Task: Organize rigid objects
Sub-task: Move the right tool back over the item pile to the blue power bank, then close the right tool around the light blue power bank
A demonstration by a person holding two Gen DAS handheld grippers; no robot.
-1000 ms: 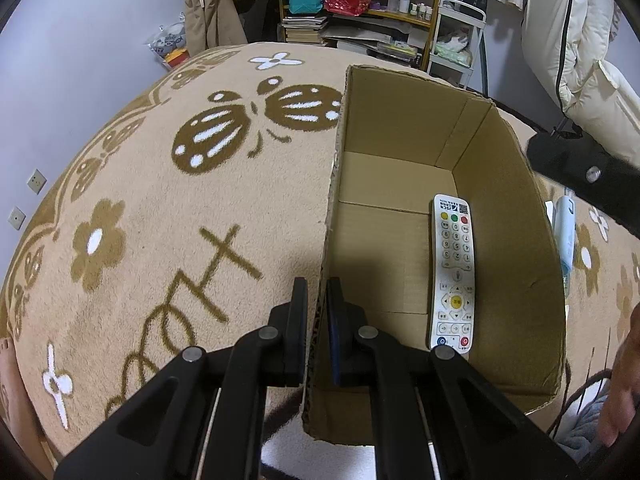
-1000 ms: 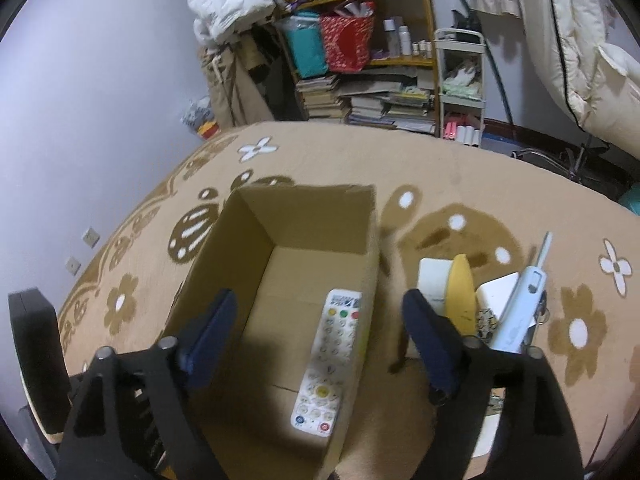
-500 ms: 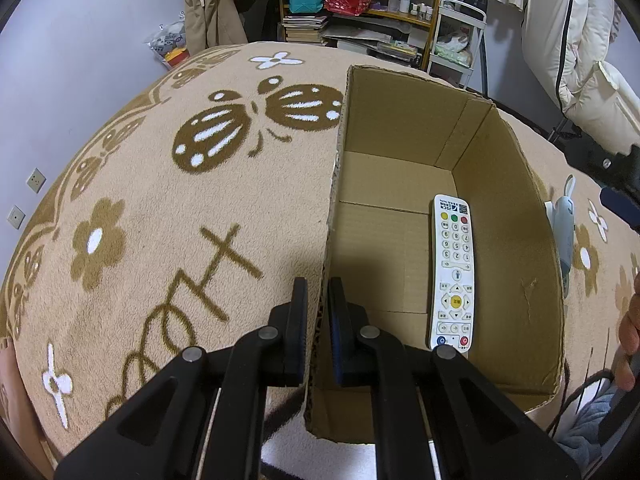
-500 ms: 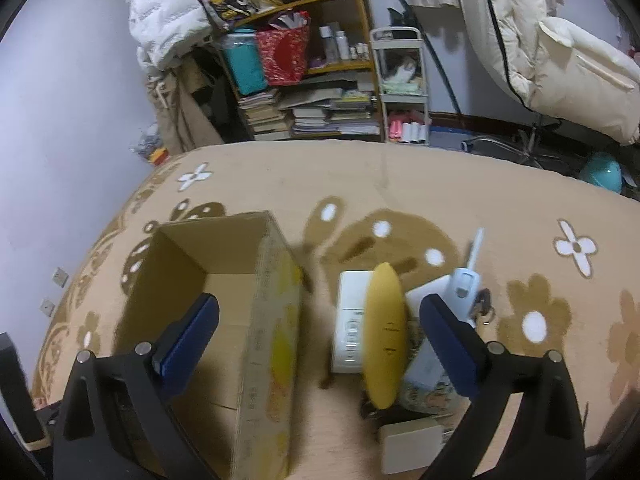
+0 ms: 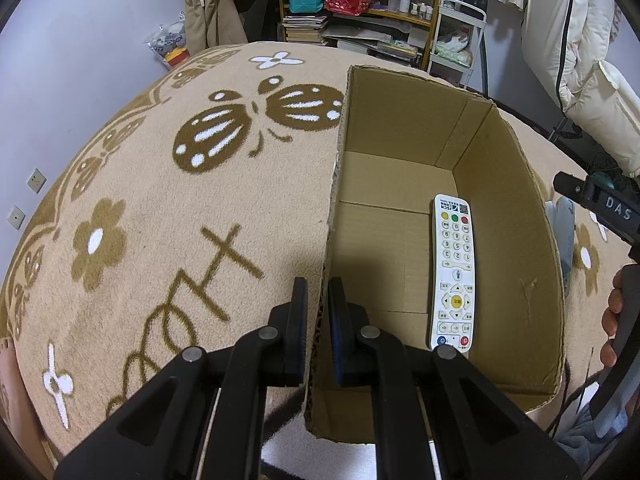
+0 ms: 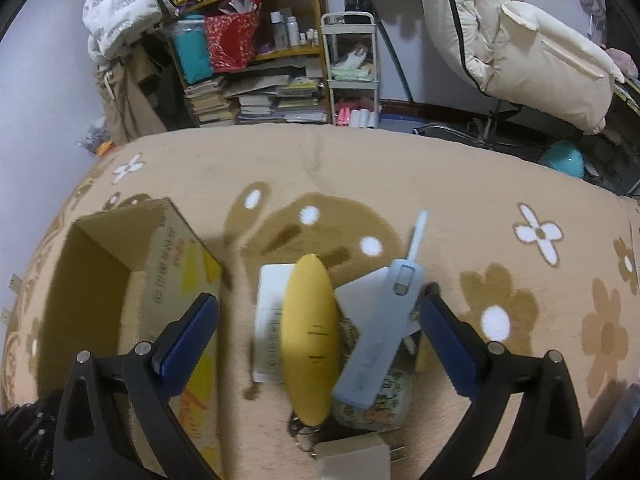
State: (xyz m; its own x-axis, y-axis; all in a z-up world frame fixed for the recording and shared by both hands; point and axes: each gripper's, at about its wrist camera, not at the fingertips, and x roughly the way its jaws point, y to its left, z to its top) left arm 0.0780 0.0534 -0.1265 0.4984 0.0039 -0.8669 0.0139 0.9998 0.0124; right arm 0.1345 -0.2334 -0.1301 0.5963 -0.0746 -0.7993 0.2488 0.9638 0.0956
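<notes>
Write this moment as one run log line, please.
left hand-held gripper: shut on cardboard box wall | right hand-held gripper: open above yellow oval item | remote: inside box

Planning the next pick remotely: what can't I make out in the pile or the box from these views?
- Right wrist: items under the yellow oval case and light-blue device are covered by them; the white panel is motion-blurred.
- Right wrist: the grey block is cut off by the bottom edge.
- Left wrist: the cardboard box wall hides the pile.
</notes>
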